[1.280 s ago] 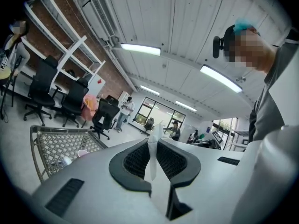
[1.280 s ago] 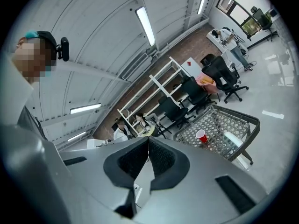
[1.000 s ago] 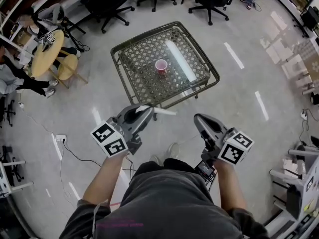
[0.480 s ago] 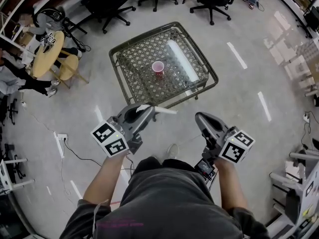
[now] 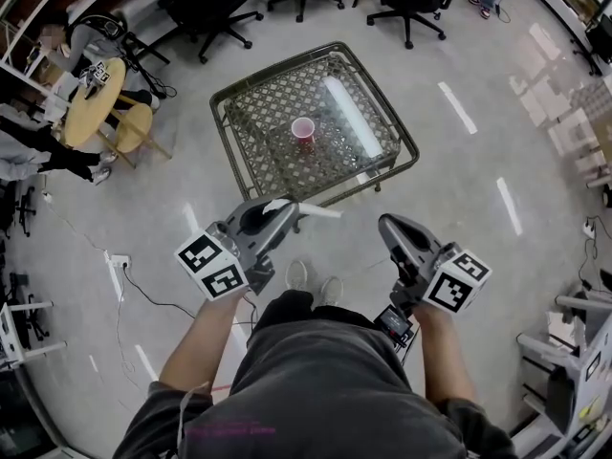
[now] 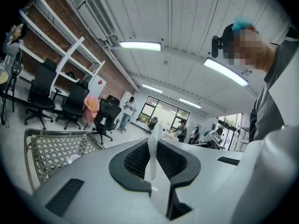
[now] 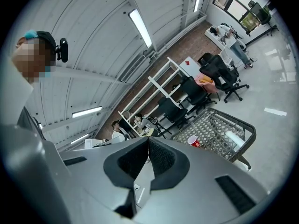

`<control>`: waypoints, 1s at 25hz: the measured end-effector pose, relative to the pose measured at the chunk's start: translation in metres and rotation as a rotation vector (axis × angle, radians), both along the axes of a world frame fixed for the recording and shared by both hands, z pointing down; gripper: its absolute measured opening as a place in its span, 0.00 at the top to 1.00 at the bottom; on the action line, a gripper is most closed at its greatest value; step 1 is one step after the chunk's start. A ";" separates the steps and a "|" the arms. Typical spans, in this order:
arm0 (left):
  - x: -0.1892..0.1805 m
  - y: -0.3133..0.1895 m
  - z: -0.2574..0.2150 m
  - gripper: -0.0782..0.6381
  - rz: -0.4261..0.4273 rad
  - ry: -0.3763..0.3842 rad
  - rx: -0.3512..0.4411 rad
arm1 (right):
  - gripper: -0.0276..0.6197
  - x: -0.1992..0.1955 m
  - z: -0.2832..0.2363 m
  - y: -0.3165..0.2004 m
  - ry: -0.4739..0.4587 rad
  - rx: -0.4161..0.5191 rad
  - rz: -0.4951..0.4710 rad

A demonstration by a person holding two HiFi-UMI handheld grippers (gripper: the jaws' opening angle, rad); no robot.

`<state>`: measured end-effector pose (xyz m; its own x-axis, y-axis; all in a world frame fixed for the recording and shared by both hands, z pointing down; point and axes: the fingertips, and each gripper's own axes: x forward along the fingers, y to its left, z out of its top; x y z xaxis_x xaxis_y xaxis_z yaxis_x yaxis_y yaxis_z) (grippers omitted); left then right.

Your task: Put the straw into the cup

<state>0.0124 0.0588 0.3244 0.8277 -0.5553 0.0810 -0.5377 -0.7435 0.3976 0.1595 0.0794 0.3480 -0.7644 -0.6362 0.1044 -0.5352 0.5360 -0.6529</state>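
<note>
A red cup [image 5: 303,129] stands upright in the middle of a low wicker table with a glass top [image 5: 258,151]. My left gripper [image 5: 284,207] is shut on a white straw [image 5: 316,210], which sticks out to the right at floor side of the table. In the left gripper view the straw [image 6: 151,158] stands upright between the pads of the left gripper [image 6: 156,140]. My right gripper [image 5: 386,225] is shut and empty, level with the left one. In its own view the right gripper [image 7: 148,139] faces the cup [image 7: 192,141] and the table [image 7: 233,135].
Black office chairs [image 5: 206,12] stand beyond the table. A round wooden table [image 5: 91,98] with a seated person is at far left. A cable and socket [image 5: 117,265] lie on the floor at left. The person's shoes [image 5: 297,275] show below the grippers.
The person's shoes have come into view under the grippers. Both grippers have barely shifted, and the straw stays in the left jaws.
</note>
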 end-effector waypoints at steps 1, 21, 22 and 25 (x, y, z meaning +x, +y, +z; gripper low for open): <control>0.001 0.000 0.000 0.82 0.001 0.000 0.000 | 0.94 0.001 0.000 0.000 -0.001 0.000 0.001; -0.023 -0.047 0.004 0.82 0.011 0.024 -0.014 | 0.94 -0.024 0.002 -0.042 0.033 -0.022 0.010; -0.026 -0.052 0.004 0.82 0.014 0.026 -0.017 | 0.94 -0.028 0.002 -0.046 0.035 -0.025 0.011; -0.036 -0.069 0.007 0.82 0.023 0.031 -0.027 | 0.94 -0.039 0.003 -0.062 0.040 -0.032 0.017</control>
